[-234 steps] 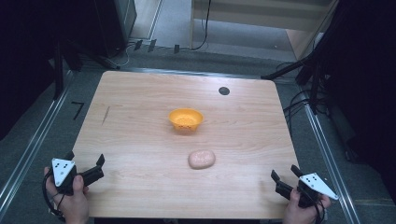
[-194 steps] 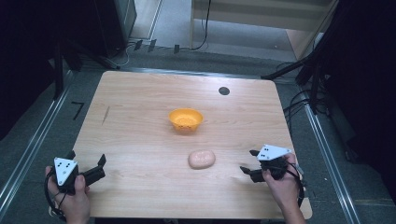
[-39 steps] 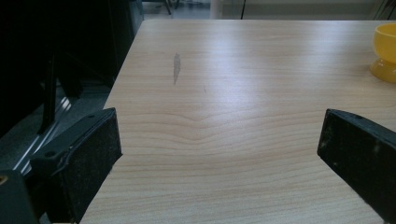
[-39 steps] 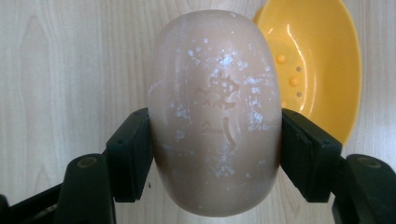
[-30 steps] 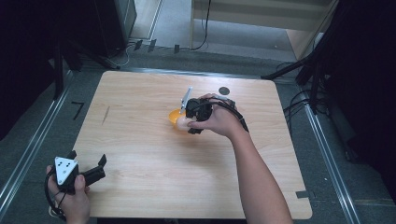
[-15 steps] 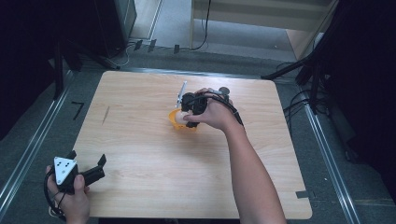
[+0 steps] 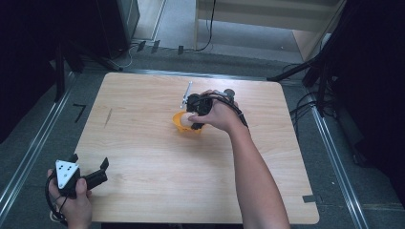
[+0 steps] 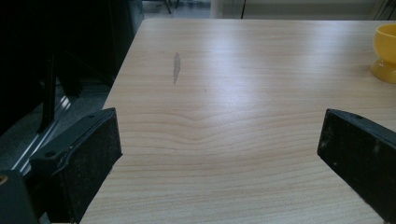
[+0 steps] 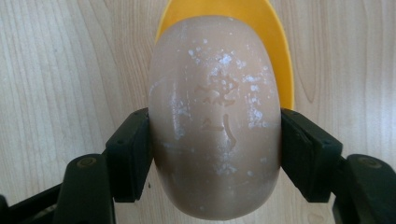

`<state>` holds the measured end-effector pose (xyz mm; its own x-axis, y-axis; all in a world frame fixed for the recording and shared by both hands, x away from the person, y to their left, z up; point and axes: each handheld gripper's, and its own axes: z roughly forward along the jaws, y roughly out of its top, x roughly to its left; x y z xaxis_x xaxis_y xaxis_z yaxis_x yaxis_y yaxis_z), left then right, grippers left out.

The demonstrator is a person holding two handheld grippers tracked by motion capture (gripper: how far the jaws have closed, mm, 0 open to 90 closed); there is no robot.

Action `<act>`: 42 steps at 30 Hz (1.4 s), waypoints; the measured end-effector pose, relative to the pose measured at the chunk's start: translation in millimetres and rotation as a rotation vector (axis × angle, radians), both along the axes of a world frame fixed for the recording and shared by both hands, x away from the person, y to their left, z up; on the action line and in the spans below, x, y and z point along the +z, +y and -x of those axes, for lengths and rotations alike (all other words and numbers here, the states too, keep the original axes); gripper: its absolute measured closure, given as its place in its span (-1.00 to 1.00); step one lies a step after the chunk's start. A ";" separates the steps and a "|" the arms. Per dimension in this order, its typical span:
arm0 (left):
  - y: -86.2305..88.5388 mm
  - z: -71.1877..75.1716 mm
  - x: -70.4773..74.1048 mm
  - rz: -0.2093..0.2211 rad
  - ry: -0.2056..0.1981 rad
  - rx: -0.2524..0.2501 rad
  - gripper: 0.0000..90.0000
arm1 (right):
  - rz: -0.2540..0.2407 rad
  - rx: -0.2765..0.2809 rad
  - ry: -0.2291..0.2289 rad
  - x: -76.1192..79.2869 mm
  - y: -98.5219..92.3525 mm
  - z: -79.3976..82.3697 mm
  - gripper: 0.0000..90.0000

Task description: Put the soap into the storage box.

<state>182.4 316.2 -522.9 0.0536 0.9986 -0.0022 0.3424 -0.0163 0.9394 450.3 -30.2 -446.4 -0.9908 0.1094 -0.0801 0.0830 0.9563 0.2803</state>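
Right gripper view shows embossed marks on the soap [image 9: 215,116], clamped in the right gripper [image 9: 215,154], long axis toward the yellow bowl [image 9: 275,42]; left gripper [image 8: 219,154] gapes.

Looked waxy and smooth, the beige oval soap bar [image 9: 215,116], speckled white; glossy plastic, the yellow bowl [image 9: 275,42]; matt grained wood, the pale table [image 7: 143,129].

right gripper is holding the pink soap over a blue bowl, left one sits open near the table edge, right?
Not quite: the bowl is yellow, not blue, as the right gripper view shows. The rest stands: the right gripper is shut on the pink soap over the bowl, and the left gripper sits open near the table edge.
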 end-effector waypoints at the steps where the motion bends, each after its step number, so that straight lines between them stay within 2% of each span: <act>1: 0.1 0.0 0.0 0.000 0.000 0.000 -1.00 | 0.004 0.001 -0.005 -0.7 0.4 -0.3 -0.26; 5: -0.2 0.1 -0.1 0.000 -0.001 0.002 -1.00 | 0.009 0.002 0.018 -2.7 0.7 -0.9 -0.26; 6: -0.2 0.0 -0.1 -0.001 -0.001 0.002 -1.00 | 0.006 -0.001 0.042 -3.4 0.9 -1.0 -0.26; 8: -0.2 0.2 0.0 -0.002 0.000 0.001 -1.00 | 0.003 0.003 0.044 -3.6 1.0 -1.3 -0.26; 13: 0.1 0.3 0.0 0.002 -0.001 0.001 -1.00 | -0.026 0.003 0.030 0.3 0.2 -0.5 -0.29; 21: 0.3 0.4 0.0 0.008 -0.001 0.002 -1.00 | -0.032 -0.004 0.024 3.4 -1.4 2.6 -0.33; 23: 0.2 0.3 0.0 0.003 -0.002 0.000 -1.00 | -0.059 -0.002 0.028 5.0 -2.5 3.7 -0.34; 25: 0.1 0.2 0.0 0.003 -0.002 0.000 -1.00 | -0.063 -0.005 0.027 5.8 -3.4 5.5 -0.34; 30: -0.3 0.2 0.0 -0.001 -0.001 0.001 -1.00 | -0.070 -0.008 0.018 8.7 -7.3 11.7 -0.35; 32: -0.4 0.1 0.0 -0.003 0.001 0.002 -1.00 | -0.092 -0.013 0.012 10.1 -11.4 15.3 -0.36; 38: -1.3 -0.3 0.0 -0.009 0.000 -0.003 -1.00 | -0.112 -0.042 0.020 9.1 -24.1 25.5 -0.43; 42: -1.5 -0.7 -0.1 -0.010 0.000 -0.002 -1.00 | -0.135 -0.054 -0.002 10.2 -32.9 37.1 -0.47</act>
